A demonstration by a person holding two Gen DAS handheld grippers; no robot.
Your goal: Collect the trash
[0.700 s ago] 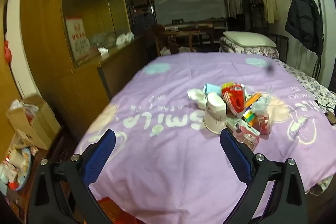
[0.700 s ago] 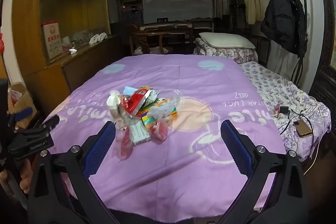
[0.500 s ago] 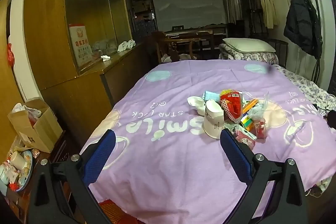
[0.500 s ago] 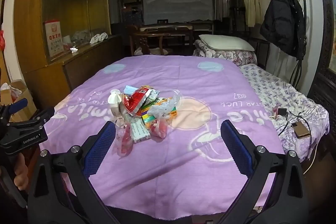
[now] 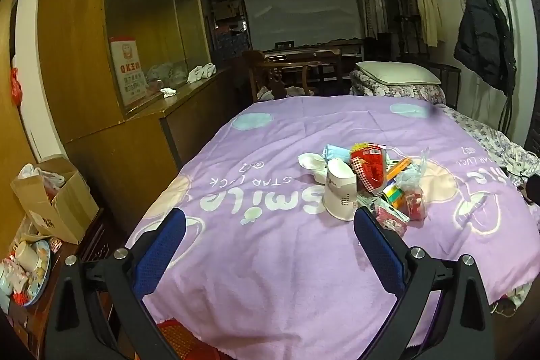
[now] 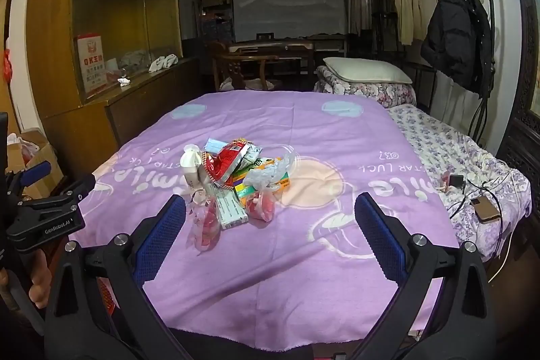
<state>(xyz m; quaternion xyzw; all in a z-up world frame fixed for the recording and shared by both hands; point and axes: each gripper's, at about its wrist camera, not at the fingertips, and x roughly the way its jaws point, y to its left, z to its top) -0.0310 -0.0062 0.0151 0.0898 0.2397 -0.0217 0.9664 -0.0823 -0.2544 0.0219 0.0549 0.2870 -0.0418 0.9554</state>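
Both grippers are spread wide with nothing between the pads: left gripper (image 5: 270, 245), right gripper (image 6: 270, 231). Neither touches anything.

Change over the last half second or so: the left wrist view has pulled back and tipped up a little. The trash pile (image 5: 368, 181) sat lower and larger in that view, close to the right-hand pad; now it sits further up the purple blanket (image 5: 270, 275) with more bare cloth in front of it. Right wrist view barely shifted. My read: no approach has begun, both tools are lining up from the near edge of the blanket, and the task is at its start with every piece uncollected.

Where the trash is: all in one heap near the middle of the blanket, beside the "smile" lettering. An overturned white paper cup (image 5: 339, 193) is on its near-left side, a red snack wrapper (image 5: 369, 166) leans just behind the cup, and clear bags with red contents (image 6: 206, 221) are on the side of the heap nearest the grippers.

Hard to tell:
- No bin visible. A cardboard box (image 5: 57, 198) stands on the floor, well left of the pile; purpose unclear.
- Red mesh object (image 5: 182, 339) at the blanket's near edge is cut off by the gripper frame.
- Small flat boxes under the wrapper overlap; count unclear.
- Phone (image 6: 484, 208) and cables lie well right of the pile, probably not trash.
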